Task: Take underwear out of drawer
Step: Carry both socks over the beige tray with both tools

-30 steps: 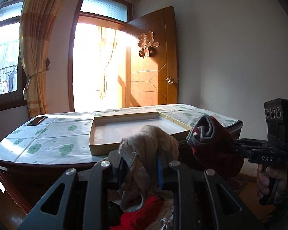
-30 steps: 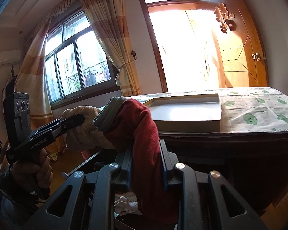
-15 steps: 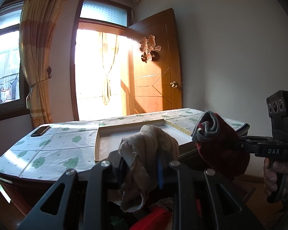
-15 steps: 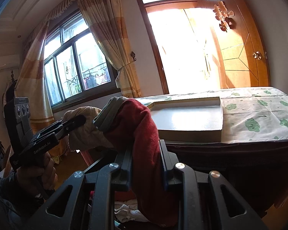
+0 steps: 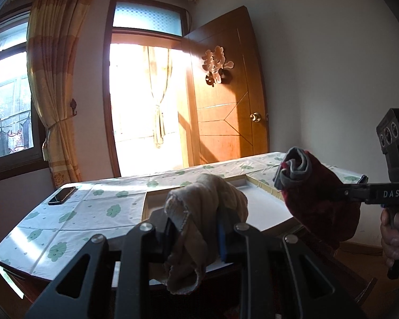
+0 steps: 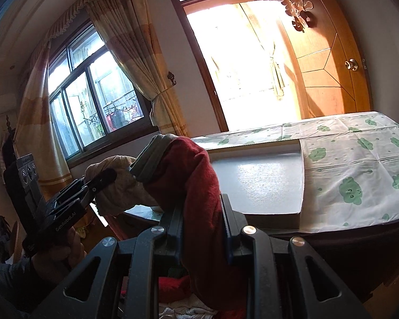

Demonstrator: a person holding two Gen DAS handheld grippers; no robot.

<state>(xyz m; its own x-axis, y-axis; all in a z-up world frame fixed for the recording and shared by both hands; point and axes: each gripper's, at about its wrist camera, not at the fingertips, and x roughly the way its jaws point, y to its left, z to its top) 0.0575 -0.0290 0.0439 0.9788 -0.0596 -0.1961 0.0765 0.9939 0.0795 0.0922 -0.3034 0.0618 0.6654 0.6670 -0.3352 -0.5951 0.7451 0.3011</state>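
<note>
The left gripper point(image 5: 196, 228) has its jaws closed on beige underwear point(image 5: 199, 212), lifted near the table's point(image 5: 66, 228) front edge. The right gripper point(image 6: 202, 223) clamps dark red underwear point(image 6: 188, 175) beside it. Both pieces look out of the drawer; putting them down remains, perhaps in the shallow box point(image 6: 266, 180).

Beige underwear point(image 5: 199, 220) bunched, hanging at 6 o'clock; dark red underwear point(image 6: 196, 186), grey waistband, draped, at 3 o'clock of it.
</note>
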